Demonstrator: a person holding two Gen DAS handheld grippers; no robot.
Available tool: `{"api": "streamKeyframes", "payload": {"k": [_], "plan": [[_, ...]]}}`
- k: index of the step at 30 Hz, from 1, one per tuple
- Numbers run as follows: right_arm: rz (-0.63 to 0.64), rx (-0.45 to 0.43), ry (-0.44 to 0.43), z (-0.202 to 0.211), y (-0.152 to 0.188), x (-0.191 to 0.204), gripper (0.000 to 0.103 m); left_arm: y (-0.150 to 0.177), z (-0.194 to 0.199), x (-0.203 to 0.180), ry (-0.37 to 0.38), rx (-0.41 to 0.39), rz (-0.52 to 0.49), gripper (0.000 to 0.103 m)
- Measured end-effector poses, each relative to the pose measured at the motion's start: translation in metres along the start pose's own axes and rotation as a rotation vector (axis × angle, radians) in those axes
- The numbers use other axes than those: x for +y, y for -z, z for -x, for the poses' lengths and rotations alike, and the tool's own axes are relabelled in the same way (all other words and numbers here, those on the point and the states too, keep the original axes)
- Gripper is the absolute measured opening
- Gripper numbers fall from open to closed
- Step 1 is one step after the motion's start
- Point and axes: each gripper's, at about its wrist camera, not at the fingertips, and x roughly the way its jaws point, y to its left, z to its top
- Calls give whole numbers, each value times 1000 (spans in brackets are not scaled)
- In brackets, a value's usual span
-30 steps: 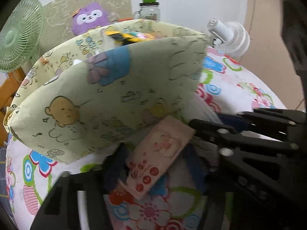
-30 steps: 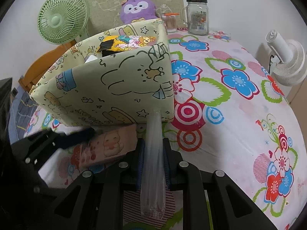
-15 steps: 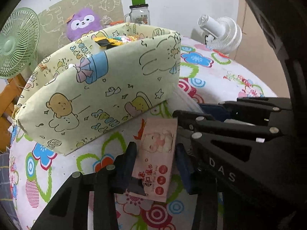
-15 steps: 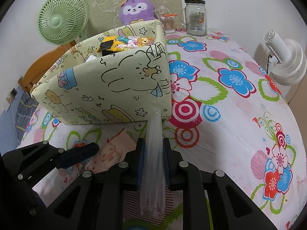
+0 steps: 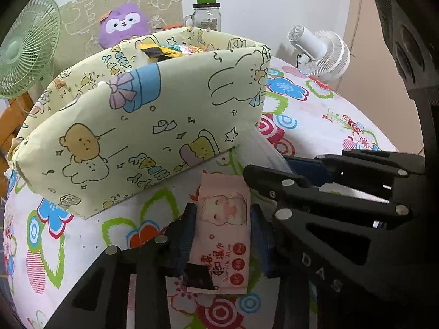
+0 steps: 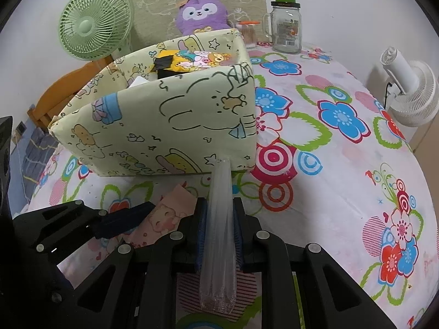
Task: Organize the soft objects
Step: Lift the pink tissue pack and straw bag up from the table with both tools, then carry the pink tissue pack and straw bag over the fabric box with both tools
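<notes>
A pink wipes pack [image 5: 223, 227] lies flat on the flowered tablecloth in front of a pale yellow cartoon-print storage box [image 5: 153, 126]. My left gripper [image 5: 223, 215] straddles the pack. Its jaws are closing and the pads stand at the pack's two long edges without squeezing it. In the right wrist view the same pack [image 6: 164, 213] shows beside the left gripper's finger [image 6: 129, 219]. My right gripper [image 6: 219, 211] is shut on a clear plastic packet [image 6: 219, 235] that points at the box [image 6: 175, 126]. A yellow printed pack [image 6: 189, 60] lies inside the box.
Behind the box stand a purple plush [image 6: 201, 13], a glass jar with a green lid [image 6: 285, 27] and a green fan [image 6: 94, 23]. A white fan [image 6: 408, 93] sits at the table's right edge. Bare flowered tablecloth [image 6: 343, 164] spreads to the right of the box.
The left gripper has drawn back from the box and lined up over the wipes pack, which now lies straight between narrower jaws. The right gripper and its clear packet have kept still.
</notes>
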Motion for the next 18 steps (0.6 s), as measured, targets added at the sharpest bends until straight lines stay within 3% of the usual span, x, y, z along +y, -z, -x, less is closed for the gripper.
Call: {"api": "streamKeyframes", "payload": {"k": [18], "plan": [[48,-89,-26,41,4,22,21,9,47,0,-39,-86,68,39]]}}
